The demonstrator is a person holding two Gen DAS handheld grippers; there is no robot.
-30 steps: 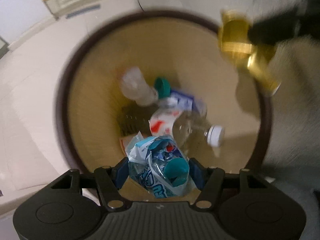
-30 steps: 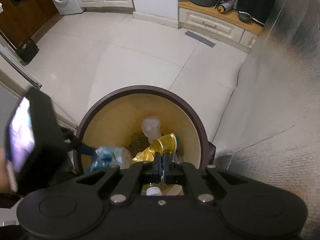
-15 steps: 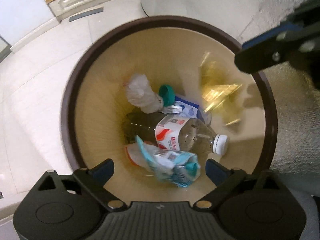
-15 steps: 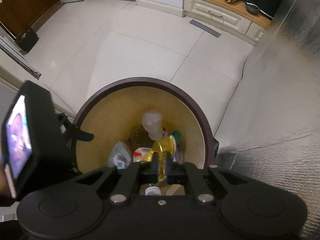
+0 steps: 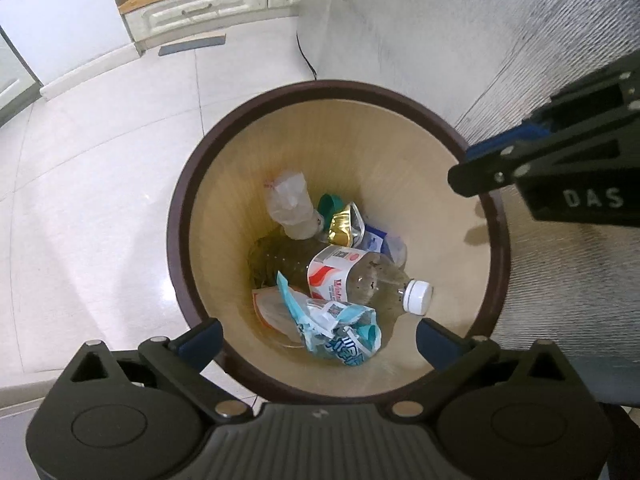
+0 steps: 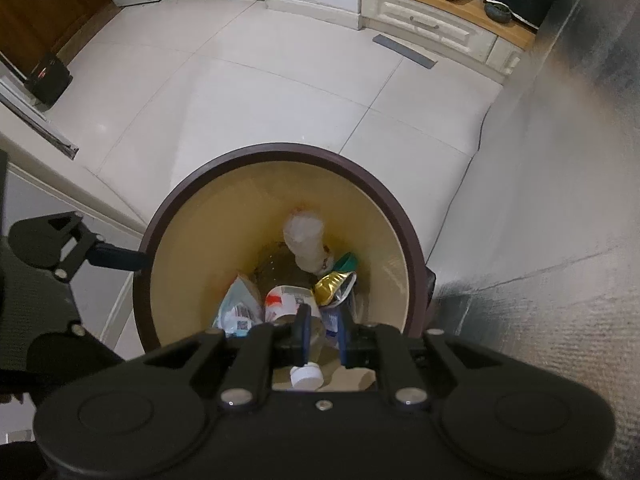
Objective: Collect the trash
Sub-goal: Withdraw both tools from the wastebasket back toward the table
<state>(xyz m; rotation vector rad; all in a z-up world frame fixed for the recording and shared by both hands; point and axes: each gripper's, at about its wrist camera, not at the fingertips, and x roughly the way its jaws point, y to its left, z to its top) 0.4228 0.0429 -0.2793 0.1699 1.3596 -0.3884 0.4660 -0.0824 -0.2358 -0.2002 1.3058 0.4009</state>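
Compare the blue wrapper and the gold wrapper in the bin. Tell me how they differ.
The blue wrapper is light blue and white with print; the gold wrapper is shiny metallic gold. The blue wrapper lies at the clear bottle's near side, the gold wrapper on its far side beside a teal cap. Both lie crumpled inside the bin, held by neither gripper.

The bin stands on the floor, cabinets far behind it. Inside, the bottle lies across the bottom, the crumpled wrapper near it, the foil packet and cup on its far side.
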